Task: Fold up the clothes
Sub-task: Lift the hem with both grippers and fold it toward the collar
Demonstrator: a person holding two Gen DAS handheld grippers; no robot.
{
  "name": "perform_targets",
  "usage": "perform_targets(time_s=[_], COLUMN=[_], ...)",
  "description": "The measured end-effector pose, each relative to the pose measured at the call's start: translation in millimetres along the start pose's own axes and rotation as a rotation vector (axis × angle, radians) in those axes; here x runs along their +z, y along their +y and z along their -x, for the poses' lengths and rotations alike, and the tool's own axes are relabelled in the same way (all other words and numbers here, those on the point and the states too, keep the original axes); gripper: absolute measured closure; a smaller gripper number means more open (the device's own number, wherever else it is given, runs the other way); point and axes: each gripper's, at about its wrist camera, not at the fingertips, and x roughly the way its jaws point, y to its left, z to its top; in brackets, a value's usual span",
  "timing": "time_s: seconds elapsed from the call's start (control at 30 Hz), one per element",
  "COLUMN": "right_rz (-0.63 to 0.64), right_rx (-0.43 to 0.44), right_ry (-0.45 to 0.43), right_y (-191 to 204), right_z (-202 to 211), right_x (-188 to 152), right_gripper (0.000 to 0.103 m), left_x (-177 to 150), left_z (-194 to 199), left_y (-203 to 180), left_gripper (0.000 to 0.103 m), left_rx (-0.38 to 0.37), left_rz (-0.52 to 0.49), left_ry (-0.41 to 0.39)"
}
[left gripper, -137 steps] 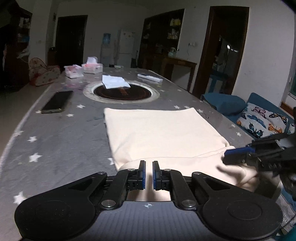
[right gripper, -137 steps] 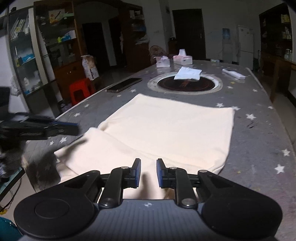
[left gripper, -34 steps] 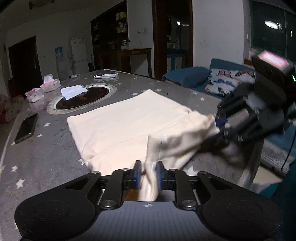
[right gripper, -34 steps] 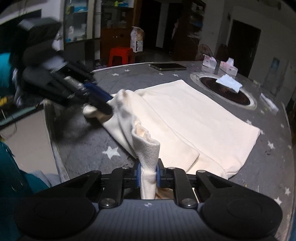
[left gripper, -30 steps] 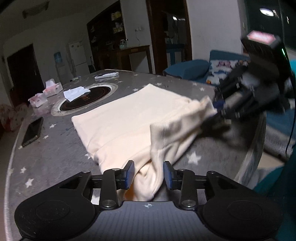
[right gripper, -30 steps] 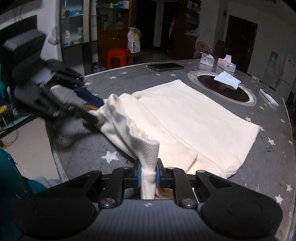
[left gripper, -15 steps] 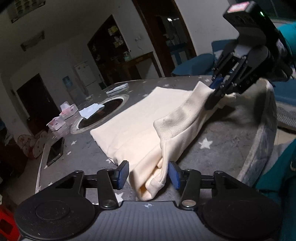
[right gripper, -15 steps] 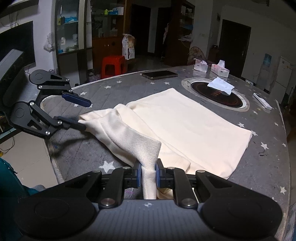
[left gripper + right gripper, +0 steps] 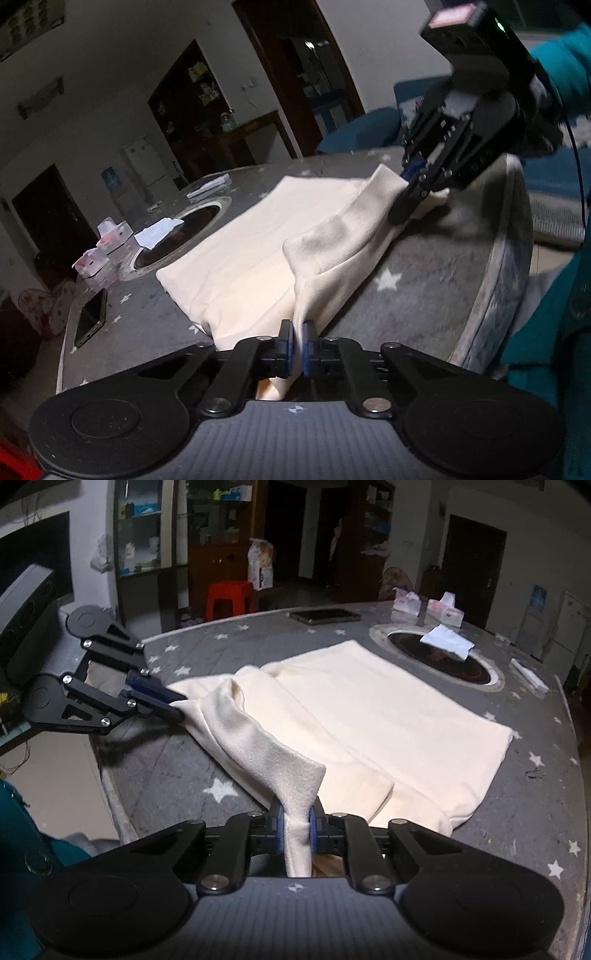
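A cream garment [image 9: 258, 266] lies partly folded on a grey star-patterned table [image 9: 424, 280]. Its near band is lifted off the table at both ends. In the left wrist view my left gripper [image 9: 297, 332] is shut on the left end of that band, and the fabric rises from between the blue pads. Across the table's corner, my right gripper [image 9: 410, 192] pinches the other end. In the right wrist view the right gripper [image 9: 297, 819] is shut on a thick fold of the garment [image 9: 388, 709], and the left gripper [image 9: 177, 705] grips the far end.
A dark phone [image 9: 89, 318], tissue boxes [image 9: 114, 230] and a round inset hob [image 9: 443, 661] with white paper on it lie beyond the garment. The table's rounded edge [image 9: 495, 280] runs close to both grippers. A red stool [image 9: 229, 598] stands off the table, and a teal sleeve [image 9: 569, 70] shows at right.
My left gripper's jaws, wide apart around the fabric half a second ago, have closed on the band's end, and the gripper has rolled. The right gripper keeps its grip.
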Motion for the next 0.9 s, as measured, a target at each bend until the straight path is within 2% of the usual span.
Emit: perform_targets(time_s=[0.13,0.3,0.47,0.63,0.77,0.9], right_rz=[0.006,0.030,0.041,0.057,0.072,0.056], right_rx=[-0.009,-0.005,0.031,0.037,0.025,-0.001], right_ry=[-0.033,-0.062,-0.073,-0.096,-0.107,-0.094], right_y=[3.6,12.2,25.7,34.6,26.2,2.4], right_z=[12.0,31.3,62.7,94.0,88.8,65.5], right_x=[3.3,9.1,12.7,27.0,41.8,53.4], right_gripper=[0.093,0.094,0.094,0.094,0.094,0.094], left_x=[5.6,12.5,21.1,39.1,51.5,58.0], left_z=[12.3,29.3,64.4,92.8,77.3,40.5], left_y=[6.9,8.1,4.4,11.8,24.1,42.3], left_gripper=[0.099,0.099,0.099,0.099,0.099,0.099], left_rx=[0.002,0.000,-0.008,0.004,0.015,0.031], left_rz=[0.074,0.122,0.149,0.194,0.182,0.173], left_ry=[-0.035,-0.065,-0.096,-0.159,-0.160,-0.124])
